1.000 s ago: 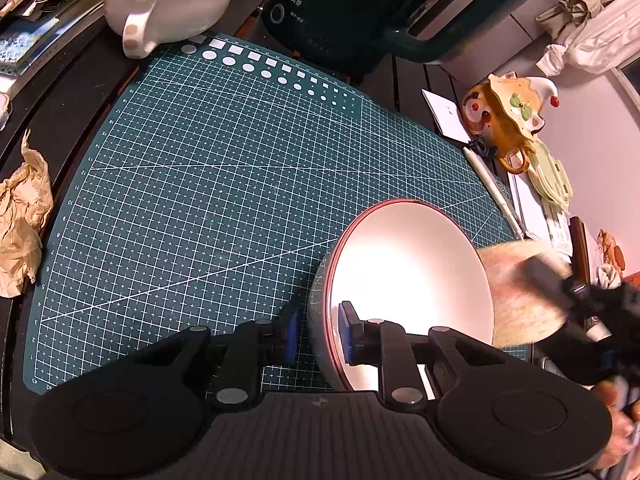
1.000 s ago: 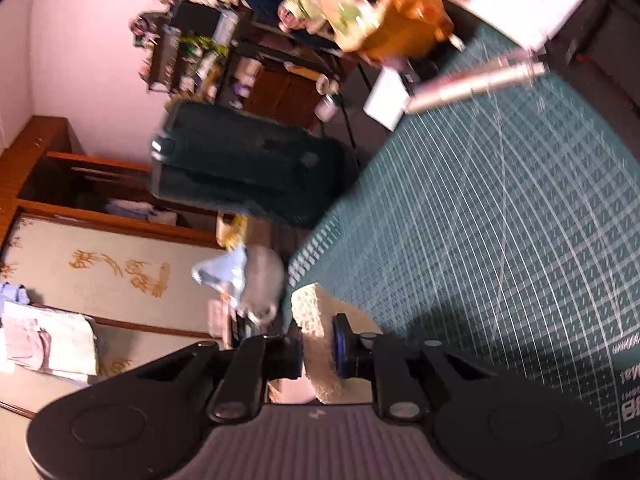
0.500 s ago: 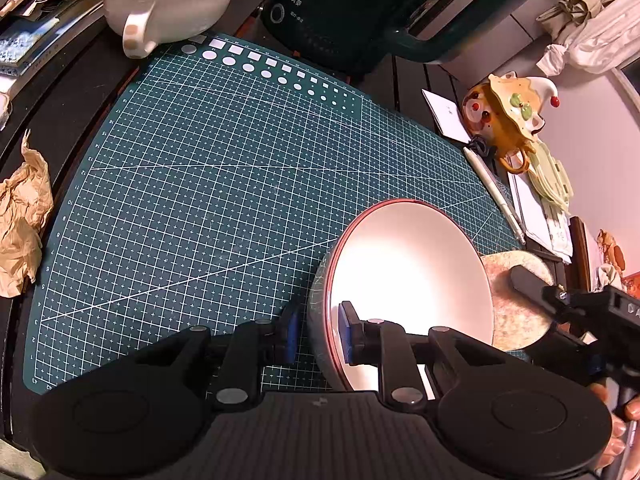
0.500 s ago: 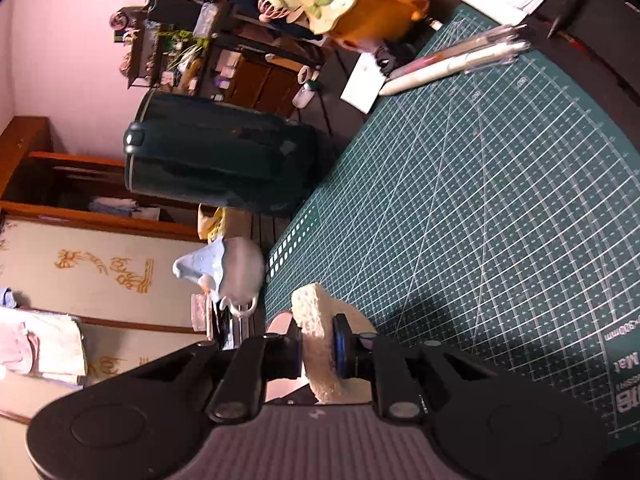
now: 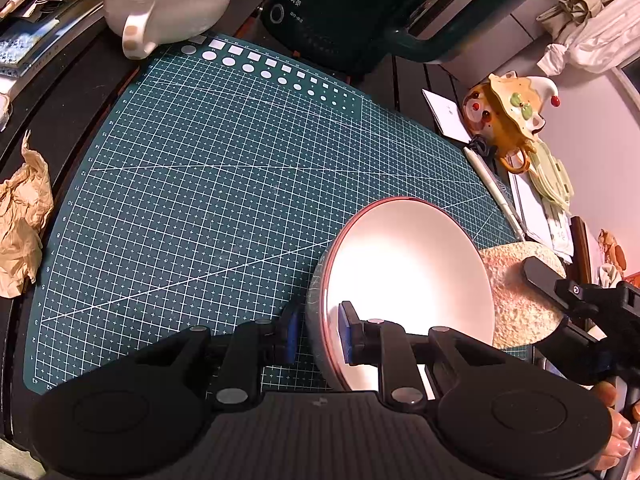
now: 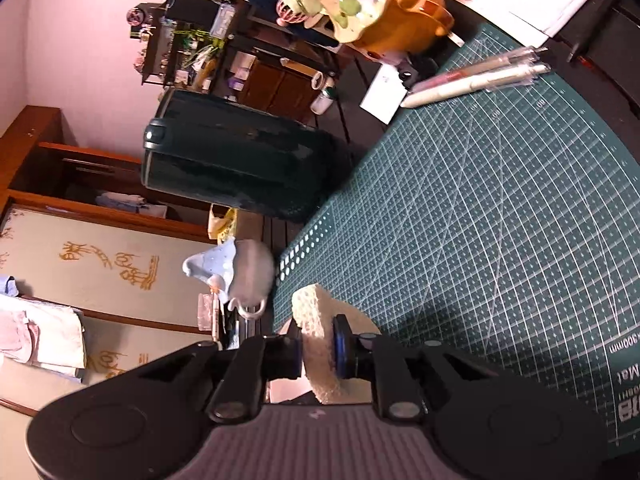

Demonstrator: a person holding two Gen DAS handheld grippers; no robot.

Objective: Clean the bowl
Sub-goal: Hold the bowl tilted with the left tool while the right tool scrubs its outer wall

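Since a second ago, only the sponge [image 5: 520,292] has shifted, settling against the bowl's [image 5: 408,276] outer right rim, while the bowl stays tilted on the cutting mat [image 5: 208,184]. The left claw [image 5: 316,332] pinches the near rim and the right claw [image 6: 316,350] clenches the sponge. Wiping seems barely begun; the glare-washed inside looks clean.

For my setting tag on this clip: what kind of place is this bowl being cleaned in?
Most likely a cluttered desk in a lived-in home room, not a kitchen. A green cutting mat covers the dark table, with pens and novelty ceramic teapots beside it, and wooden cabinets and crowded shelves stand behind.
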